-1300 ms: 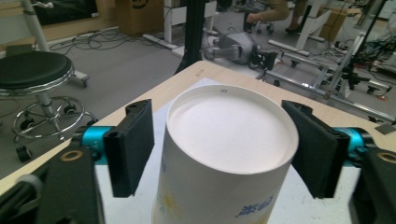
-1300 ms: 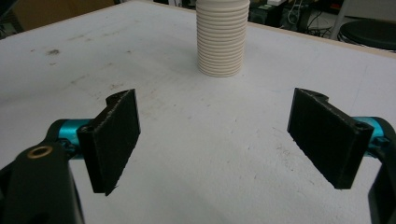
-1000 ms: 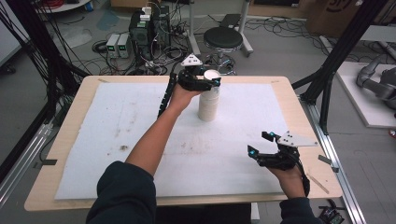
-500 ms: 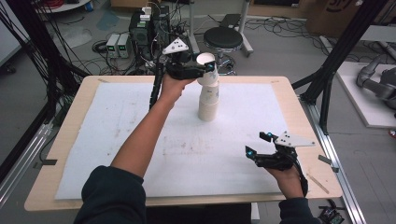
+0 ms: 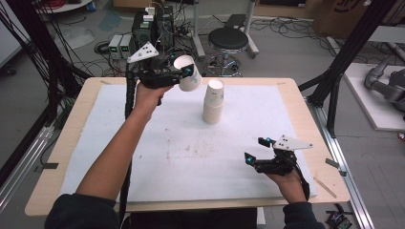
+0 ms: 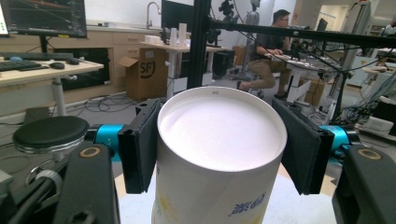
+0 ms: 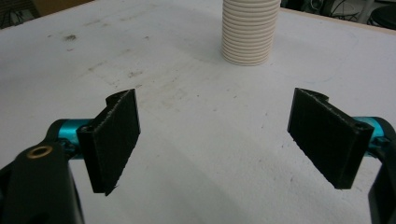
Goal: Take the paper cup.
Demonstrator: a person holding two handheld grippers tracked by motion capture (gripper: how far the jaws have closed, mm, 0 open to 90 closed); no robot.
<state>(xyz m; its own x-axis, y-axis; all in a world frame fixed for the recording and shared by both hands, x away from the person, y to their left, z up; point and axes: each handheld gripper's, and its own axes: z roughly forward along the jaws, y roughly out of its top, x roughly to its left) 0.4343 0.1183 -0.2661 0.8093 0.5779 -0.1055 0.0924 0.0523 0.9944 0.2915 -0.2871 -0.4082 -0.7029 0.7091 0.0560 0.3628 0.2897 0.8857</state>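
White padding covers the wooden table [image 5: 296, 88] in a cable-strewn lab. Raised over the table's far edge, the left gripper [image 5: 184, 74] has its pads pressed against both sides of a single paper cup [image 5: 187, 72], held tilted in the air. Just beside that gripper, nearer the person, stands the stack of cups [image 5: 213, 101]. Well apart, at the near edge, the right gripper [image 5: 255, 150] hovers with jaws wide and empty.
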